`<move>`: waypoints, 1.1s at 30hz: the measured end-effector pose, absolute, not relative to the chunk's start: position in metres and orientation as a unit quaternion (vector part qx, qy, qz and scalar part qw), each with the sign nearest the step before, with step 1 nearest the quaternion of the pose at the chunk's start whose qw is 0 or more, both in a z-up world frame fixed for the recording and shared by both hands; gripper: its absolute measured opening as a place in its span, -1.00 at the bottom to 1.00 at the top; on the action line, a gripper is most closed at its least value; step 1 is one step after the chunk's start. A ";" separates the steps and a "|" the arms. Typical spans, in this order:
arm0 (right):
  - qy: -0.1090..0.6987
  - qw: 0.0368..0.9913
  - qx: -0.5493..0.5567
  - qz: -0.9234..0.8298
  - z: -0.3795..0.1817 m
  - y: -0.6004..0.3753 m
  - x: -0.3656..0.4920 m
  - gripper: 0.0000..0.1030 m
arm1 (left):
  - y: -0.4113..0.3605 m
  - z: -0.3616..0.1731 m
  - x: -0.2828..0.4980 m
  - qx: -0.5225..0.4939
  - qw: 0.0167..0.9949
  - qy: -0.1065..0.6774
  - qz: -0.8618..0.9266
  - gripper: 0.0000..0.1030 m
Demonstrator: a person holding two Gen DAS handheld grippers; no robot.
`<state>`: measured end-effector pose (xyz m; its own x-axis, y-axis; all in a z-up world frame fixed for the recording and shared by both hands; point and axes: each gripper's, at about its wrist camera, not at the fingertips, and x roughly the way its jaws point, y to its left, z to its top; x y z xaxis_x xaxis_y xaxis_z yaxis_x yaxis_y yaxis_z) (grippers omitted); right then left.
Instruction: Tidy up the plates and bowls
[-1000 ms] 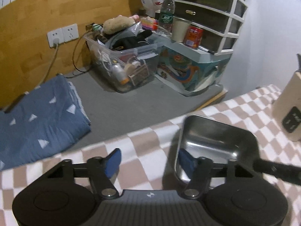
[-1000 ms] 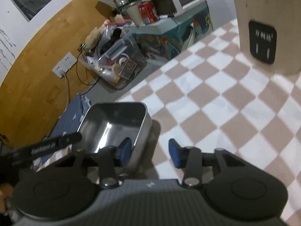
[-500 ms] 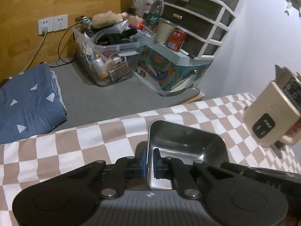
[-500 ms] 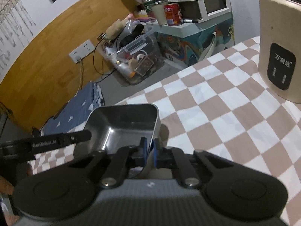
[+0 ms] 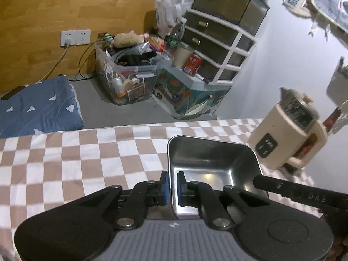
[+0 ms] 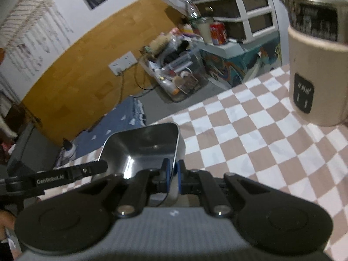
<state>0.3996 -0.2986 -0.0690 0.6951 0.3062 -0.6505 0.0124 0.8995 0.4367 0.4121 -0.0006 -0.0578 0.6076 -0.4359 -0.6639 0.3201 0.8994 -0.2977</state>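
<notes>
A rectangular steel tray (image 5: 208, 163) with deep sloping walls hangs above the checked tablecloth (image 5: 87, 156), carried from both sides. My left gripper (image 5: 171, 184) is shut on the tray's left wall, one blue pad outside and one inside. My right gripper (image 6: 173, 174) is shut on the tray's right wall (image 6: 177, 145) the same way. The right gripper's black finger (image 5: 282, 187) shows at the tray's far side in the left wrist view. In the right wrist view the left gripper's finger (image 6: 65, 174) crosses the tray's left edge. The tray is empty.
A beige electric kettle (image 5: 291, 130) (image 6: 315, 69) stands on the table to the right. Beyond the table edge lie a blue folded cloth (image 5: 39, 108), a clear storage bin (image 5: 128, 76) and a drawer unit (image 5: 219, 45) on a painted box.
Both grippers closed on opposite walls of the tray, then lifted it off the cloth. The views rose and more of the table and kettle came into sight.
</notes>
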 end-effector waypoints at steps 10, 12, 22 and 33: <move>0.368 0.901 0.199 0.114 -0.040 -0.314 0.331 -0.85 | -0.013 -0.034 0.322 -0.083 0.902 0.372 -0.203 -0.85; 0.366 0.902 0.197 0.114 -0.037 -0.317 0.319 -0.85 | -0.019 -0.036 0.304 -0.088 0.902 0.372 -0.202 -0.85; 0.372 0.904 0.174 0.114 -0.033 -0.339 0.259 -0.84 | -0.047 -0.054 0.243 -0.114 0.890 0.394 -0.201 -0.85; 0.403 0.890 0.191 0.093 -0.055 -0.375 0.223 -0.83 | -0.086 -0.077 0.207 -0.121 0.873 0.426 -0.204 -0.85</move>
